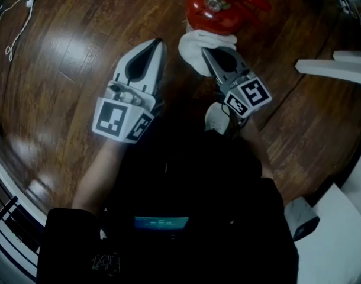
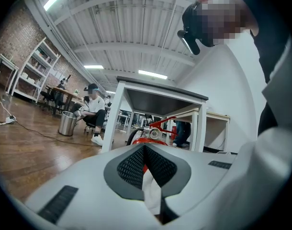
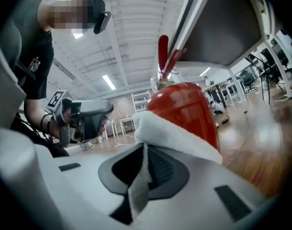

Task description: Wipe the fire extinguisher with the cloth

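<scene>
A: Two grippers: which holds the cloth [image 1: 199, 45]?
B: The right gripper [image 1: 211, 53], jaws clamped on it. The cloth bulges past the tips, against the extinguisher [image 1: 219, 12]. The left gripper [image 1: 158, 42], jaws together, is just beside, apart.

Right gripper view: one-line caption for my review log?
Right gripper shut on a white cloth held against the red fire extinguisher.

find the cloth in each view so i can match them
Head view: cloth top centre, in the right gripper, against the extinguisher.
Left gripper view: white sliver low centre, probably it.
Right gripper view: centre, clamped in the jaws.
Shared landmark: the red extinguisher.
</scene>
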`<state>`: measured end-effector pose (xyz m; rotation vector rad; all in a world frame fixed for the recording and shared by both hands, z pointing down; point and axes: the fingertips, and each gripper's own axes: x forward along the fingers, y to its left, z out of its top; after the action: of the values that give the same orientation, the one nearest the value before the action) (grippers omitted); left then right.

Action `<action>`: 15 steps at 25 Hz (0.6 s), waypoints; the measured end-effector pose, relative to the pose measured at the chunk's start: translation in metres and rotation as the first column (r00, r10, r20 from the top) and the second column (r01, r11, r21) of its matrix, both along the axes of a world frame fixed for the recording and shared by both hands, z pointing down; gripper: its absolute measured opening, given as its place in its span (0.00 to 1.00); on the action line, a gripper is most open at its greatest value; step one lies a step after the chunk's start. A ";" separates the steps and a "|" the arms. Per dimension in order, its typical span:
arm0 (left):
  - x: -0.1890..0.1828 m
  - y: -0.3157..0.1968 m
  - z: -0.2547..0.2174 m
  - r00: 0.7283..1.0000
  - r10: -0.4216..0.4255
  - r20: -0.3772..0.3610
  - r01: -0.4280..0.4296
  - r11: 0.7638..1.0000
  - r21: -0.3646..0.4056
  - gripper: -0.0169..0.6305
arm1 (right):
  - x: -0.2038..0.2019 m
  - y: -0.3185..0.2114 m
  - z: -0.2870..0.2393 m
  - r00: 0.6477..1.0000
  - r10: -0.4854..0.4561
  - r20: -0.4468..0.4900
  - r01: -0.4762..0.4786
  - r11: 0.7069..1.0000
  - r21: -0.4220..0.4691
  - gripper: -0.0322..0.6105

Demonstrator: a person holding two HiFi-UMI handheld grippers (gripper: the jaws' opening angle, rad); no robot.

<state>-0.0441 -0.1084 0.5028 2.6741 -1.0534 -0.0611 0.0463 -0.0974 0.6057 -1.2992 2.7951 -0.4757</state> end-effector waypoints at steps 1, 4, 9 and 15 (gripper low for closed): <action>-0.001 0.000 0.000 1.000 -0.001 -0.001 0.001 1.000 0.000 0.03 | -0.002 -0.001 0.008 1.000 -0.002 -0.005 0.002 1.000 -0.015 0.11; -0.007 -0.003 0.001 1.000 -0.012 -0.002 0.012 1.000 -0.002 0.03 | -0.005 -0.002 0.023 1.000 -0.010 0.004 0.010 0.999 -0.046 0.11; -0.019 -0.008 -0.003 0.999 -0.031 -0.009 0.031 0.999 0.007 0.03 | -0.002 0.012 -0.021 0.996 -0.013 0.091 0.012 1.000 0.006 0.11; -0.024 -0.013 -0.005 0.999 -0.038 -0.012 0.038 0.999 0.015 0.03 | 0.020 0.027 -0.126 0.975 -0.013 0.221 -0.026 0.985 0.172 0.11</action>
<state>-0.0679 -0.1209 0.4974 2.6638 -1.1047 -0.0923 0.0665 -0.0703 0.4794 -1.1434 2.5828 -0.3428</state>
